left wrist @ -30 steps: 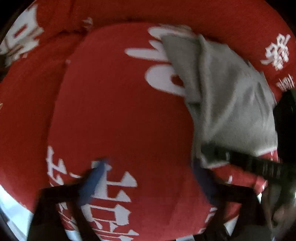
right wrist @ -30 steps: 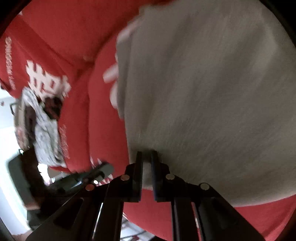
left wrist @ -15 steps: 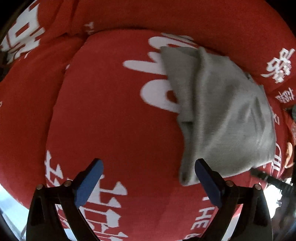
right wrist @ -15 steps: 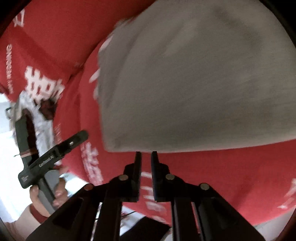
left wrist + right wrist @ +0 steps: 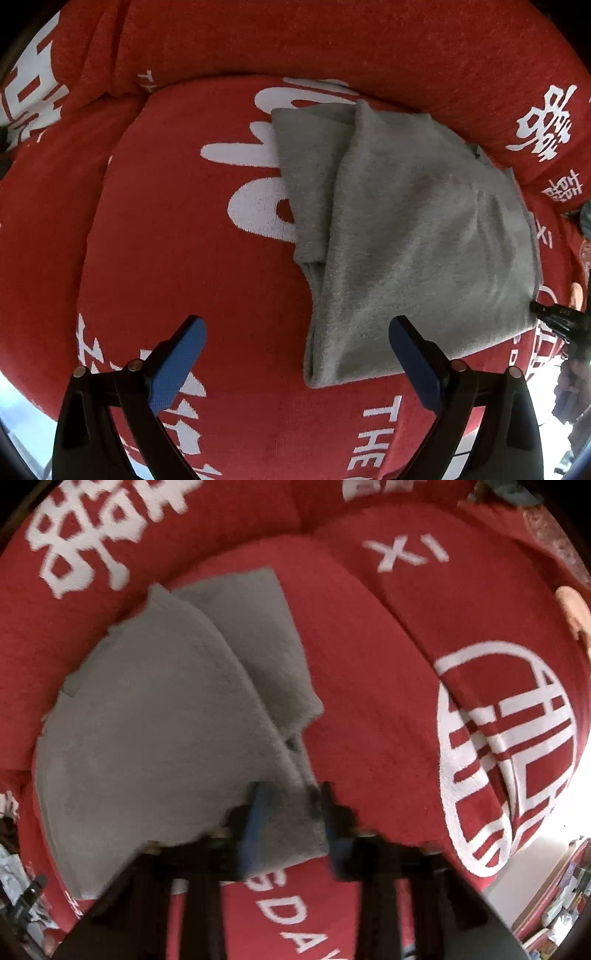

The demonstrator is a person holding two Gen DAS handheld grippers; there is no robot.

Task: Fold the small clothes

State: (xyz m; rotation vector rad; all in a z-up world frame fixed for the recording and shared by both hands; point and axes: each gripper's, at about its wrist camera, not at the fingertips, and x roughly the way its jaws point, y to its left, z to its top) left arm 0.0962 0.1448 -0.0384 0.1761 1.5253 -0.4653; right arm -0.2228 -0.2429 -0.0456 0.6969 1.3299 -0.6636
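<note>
surface: red cushion [image 5: 207, 258] with white lettering | backrest [image 5: 332, 40]: same red fabric | light: bright at lower edges

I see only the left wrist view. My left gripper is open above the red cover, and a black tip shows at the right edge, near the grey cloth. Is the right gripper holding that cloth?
Observer: No firm hold shows. In the right wrist view the right gripper has its fingers apart.
Operator: Where is the cloth relative to it?
Observer: The near corner of the grey cloth lies between those fingers; blur hides whether they touch it.
Operator: What lies beyond it?
Observer: A round white emblem on the red cover, right of the cloth and apart from it.
</note>
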